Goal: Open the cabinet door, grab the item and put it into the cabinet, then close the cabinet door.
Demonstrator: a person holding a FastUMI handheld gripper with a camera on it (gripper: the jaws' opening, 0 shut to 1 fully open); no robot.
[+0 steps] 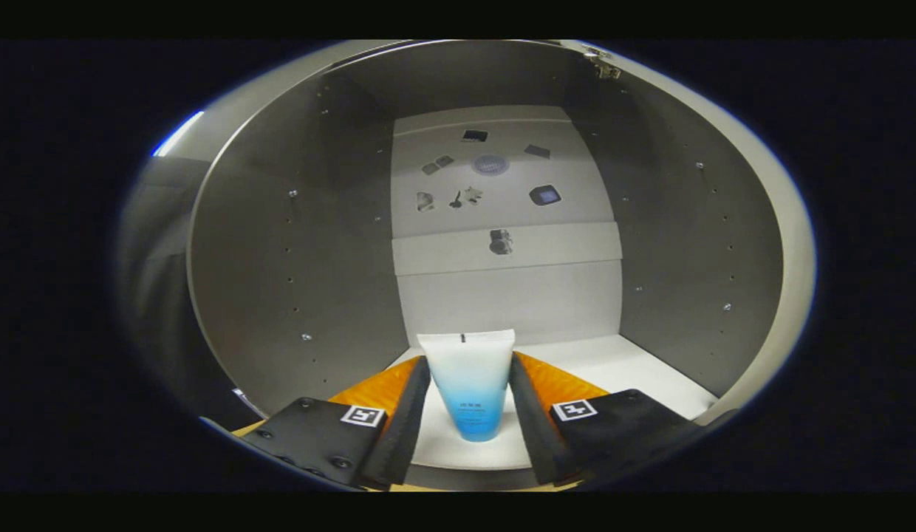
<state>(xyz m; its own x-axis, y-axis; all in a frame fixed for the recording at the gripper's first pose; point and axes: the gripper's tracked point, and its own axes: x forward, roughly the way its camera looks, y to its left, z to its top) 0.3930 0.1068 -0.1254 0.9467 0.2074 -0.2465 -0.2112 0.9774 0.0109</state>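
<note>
Inside the open cabinet (295,244), gripper view: one tube (469,384) stands cap-down on the white shelf (620,369), between the two fingers (410,414) of the gripper (469,425). Whether they press on it or have just let go, I cannot tell. Placing step, by my reading. Next move calls for letting go, backing straight out, then shutting the door. One hinge (604,66) shows at upper right.

Standing upright on the white cabinet floor (613,369), inside the open grey cabinet (295,244): a white-and-blue squeeze tube (469,384), between the gripper (469,403) fingers (410,414), both touching its sides. Behind the tube, the back panel (502,295); side walls left and right.
</note>
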